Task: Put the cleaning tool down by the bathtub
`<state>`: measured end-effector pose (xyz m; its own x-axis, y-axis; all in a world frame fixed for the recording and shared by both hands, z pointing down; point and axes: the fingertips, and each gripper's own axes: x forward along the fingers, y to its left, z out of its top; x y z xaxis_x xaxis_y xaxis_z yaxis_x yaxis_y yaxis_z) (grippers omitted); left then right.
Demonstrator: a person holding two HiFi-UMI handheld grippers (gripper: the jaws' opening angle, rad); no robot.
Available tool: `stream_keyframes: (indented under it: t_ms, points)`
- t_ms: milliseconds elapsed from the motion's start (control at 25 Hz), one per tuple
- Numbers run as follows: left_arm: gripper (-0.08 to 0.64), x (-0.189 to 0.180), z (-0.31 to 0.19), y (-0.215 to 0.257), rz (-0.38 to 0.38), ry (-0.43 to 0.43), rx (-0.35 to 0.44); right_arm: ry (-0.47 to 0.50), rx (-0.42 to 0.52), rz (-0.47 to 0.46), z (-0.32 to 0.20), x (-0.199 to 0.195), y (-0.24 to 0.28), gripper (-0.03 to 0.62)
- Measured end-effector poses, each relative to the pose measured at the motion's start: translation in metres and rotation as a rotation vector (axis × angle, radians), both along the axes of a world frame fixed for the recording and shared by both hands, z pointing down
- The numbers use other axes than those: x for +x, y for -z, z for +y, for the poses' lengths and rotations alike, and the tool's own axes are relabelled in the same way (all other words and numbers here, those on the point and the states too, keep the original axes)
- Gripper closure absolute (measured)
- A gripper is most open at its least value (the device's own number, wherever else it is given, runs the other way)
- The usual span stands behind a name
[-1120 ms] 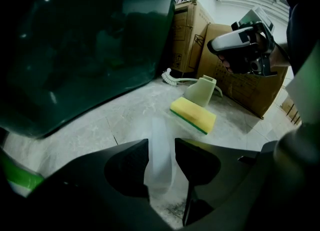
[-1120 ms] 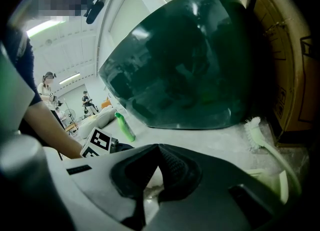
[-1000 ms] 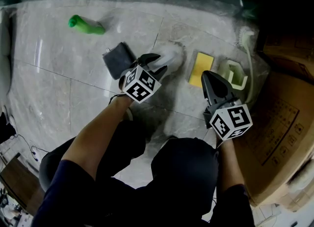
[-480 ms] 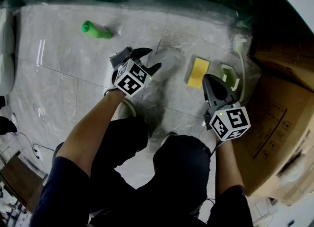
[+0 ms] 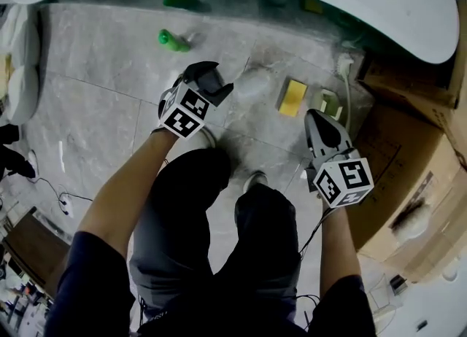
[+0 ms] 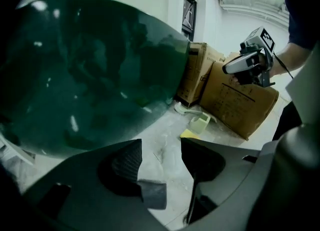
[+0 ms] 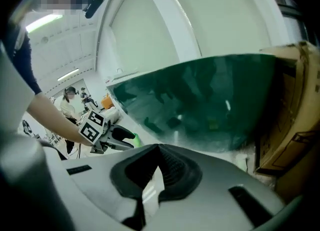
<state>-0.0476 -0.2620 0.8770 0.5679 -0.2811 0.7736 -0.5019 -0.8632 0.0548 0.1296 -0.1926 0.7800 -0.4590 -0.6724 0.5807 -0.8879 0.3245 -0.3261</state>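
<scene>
Left hand-held gripper (image 5: 214, 80) higher; tool (image 5: 252, 82) flat

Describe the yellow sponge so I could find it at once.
Find the white bathtub rim arcing across the top of the head view. On the grey floor just below it, the sponge is the flat yellow rectangle between a pale rounded scrubber and a pale green holder.

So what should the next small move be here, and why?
Probably just draw the left gripper away: its jaws have just been opening and stand empty, while the white cleaning tool lies on the floor beside the bathtub. The put-down looks done.
</scene>
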Motion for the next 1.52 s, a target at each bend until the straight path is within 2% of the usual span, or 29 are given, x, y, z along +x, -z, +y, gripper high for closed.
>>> stream_keyframes:
  t_ms: [480, 680, 880, 1160, 1520]
  points:
    - [0.301, -0.021, 0.018, 0.256, 0.095, 0.043, 0.091, 0.009, 0.058, 0.020, -0.001, -0.020, 0.220, 0.588]
    - [0.301, -0.029, 0.029, 0.357, 0.148, 0.103, 0.142, 0.023, 0.116, 0.021, 0.005, -0.023, 0.306, 0.588]
    - [0.301, -0.026, 0.042, 0.441, 0.212, 0.165, 0.191, 0.031, 0.176, 0.017, 0.012, -0.026, 0.379, 0.588]
    - [0.301, -0.013, 0.074, 0.552, 0.299, 0.197, 0.255, 0.045, 0.248, 0.017, 0.034, -0.037, 0.471, 0.588]
    - [0.308, -0.001, 0.096, 0.643, 0.351, 0.166, 0.325, 0.025, 0.339, 0.032, 0.053, -0.028, 0.555, 0.588]
